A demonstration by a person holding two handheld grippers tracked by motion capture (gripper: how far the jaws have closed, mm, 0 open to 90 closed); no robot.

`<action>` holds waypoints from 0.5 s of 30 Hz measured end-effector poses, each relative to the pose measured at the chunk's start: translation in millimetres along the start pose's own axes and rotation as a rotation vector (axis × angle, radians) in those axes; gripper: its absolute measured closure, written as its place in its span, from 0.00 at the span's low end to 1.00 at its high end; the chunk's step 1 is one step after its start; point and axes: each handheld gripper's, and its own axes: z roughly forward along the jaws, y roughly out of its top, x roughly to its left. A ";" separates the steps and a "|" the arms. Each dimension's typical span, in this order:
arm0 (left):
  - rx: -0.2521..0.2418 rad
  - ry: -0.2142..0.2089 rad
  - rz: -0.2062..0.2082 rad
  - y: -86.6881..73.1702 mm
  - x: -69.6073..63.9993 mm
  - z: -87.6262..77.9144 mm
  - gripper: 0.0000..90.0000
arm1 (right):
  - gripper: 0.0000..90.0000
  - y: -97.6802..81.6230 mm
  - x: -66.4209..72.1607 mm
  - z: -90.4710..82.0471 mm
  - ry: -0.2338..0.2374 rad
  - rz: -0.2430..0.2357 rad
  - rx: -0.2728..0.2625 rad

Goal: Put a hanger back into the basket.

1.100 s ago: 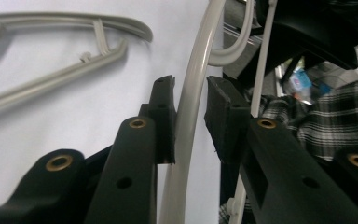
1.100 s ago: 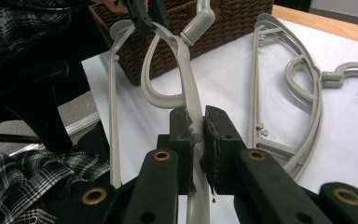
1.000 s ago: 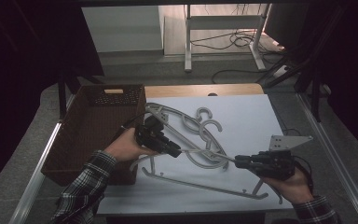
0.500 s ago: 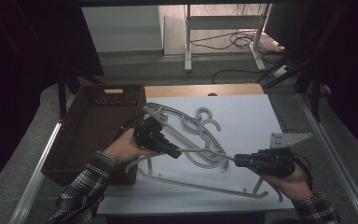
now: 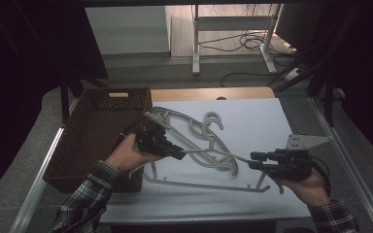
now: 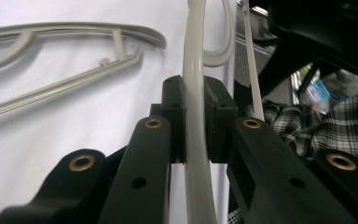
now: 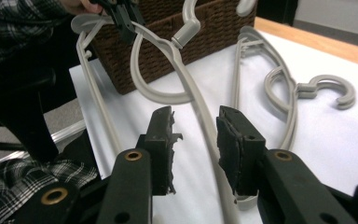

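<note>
My left tool is pinched on the arm of a grey hanger, which runs up between the pads in the left gripper view. That hanger is lifted off the surface at my end, slanting across toward my right tool. In the right gripper view the same arm passes between the right pads; they have just been opening, and a gap shows on both sides, so the right tool is spread with the hanger between its jaws but not gripped.

Surface: white sheet over a wooden top, whose far edge shows as a bare strip. More grey hangers lie flat on the sheet: one with a long bar near my edge, others overlapping farther out with curled hooks. A dark woven basket stands at the left edge of the sheet, just beside my left hand.

Room: dim. Beyond the surface, a pale floor with a white frame leg and loose cables. Dark shapes stand on both sides.
</note>
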 end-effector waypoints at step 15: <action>-0.148 0.234 -0.050 -21.8 -7.3 -41.8 0.91 | 0.67 -0.1 -1.0 -1.8 -0.044 0.023 -0.031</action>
